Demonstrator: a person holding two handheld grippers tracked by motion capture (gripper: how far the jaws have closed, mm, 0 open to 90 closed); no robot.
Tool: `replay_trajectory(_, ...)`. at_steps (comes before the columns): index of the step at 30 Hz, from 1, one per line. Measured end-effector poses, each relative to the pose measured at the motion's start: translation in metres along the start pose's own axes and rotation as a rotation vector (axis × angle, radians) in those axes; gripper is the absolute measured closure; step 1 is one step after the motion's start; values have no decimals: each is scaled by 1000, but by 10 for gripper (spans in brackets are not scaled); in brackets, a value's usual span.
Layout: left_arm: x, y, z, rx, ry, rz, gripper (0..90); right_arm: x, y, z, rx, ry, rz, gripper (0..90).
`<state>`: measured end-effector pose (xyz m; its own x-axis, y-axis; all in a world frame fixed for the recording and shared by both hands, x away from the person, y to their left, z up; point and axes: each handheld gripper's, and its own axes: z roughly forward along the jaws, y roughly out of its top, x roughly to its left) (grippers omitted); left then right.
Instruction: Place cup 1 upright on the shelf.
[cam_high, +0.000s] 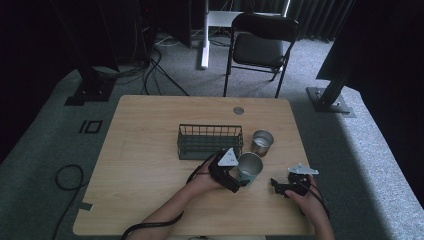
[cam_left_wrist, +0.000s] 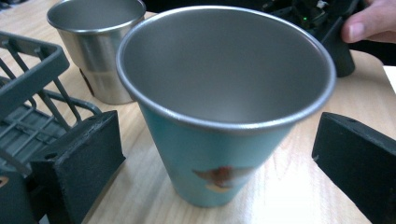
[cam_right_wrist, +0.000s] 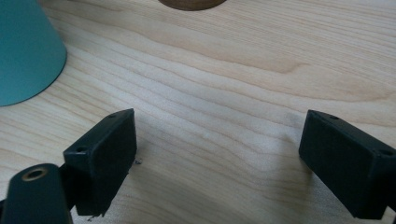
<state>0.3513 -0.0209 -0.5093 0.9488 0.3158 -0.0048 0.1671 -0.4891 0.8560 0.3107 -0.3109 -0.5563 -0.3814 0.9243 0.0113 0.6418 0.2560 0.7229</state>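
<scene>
Currently the teal cup (cam_left_wrist: 219, 140) sits between the left gripper (cam_left_wrist: 224, 158) jaws, which stand apart on either side of it; left jaw close to the cup wall, right jaw with a clear gap. No contact visible. In the high view the cup (cam_high: 249, 167) stands upright on the tabletop (cam_high: 145, 150), just right of centre frame, with the left gripper (cam_high: 231, 175) at its left side.

Cup: tapered, teal outside, bare metal inside and at the rolled rim, small brown mark low on the wall. Looks empty.

Second cup, plain steel (cam_high: 262, 142), stands just above and to the right of it, apart. Wire basket (cam_high: 210, 141) is to the upper left, close by.

Right gripper (cam_high: 285, 187) rests low over the tabletop at lower right, jaws wide apart, holding nothing; teal cup (cam_right_wrist: 23, 51) edge at upper left of its view.
</scene>
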Motion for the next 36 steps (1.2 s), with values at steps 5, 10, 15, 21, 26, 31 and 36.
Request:
replay_trajectory(5,1,2,5,-17,-5,-15,23,0,0,0,0,0,0,110)
replay_trajectory(10,2,4,10,-27,-12,-20,23,0,0,0,0,0,1,109)
replay_trajectory(15,1,8,17,-26,-19,-10,23,0,0,0,0,0,0,109)
replay_trajectory(21,-1,10,22,-54,13,-3,23,0,0,0,0,0,0,109)
replay_trajectory(26,0,10,25,-61,28,-6,33,0,0,0,0,0,0,109)
replay_trajectory(31,-3,9,25,-86,34,14,103,0,0,0,0,0,0,109)
replay_trajectory(36,-6,11,25,-73,50,16,135,0,0,0,0,0,0,109)
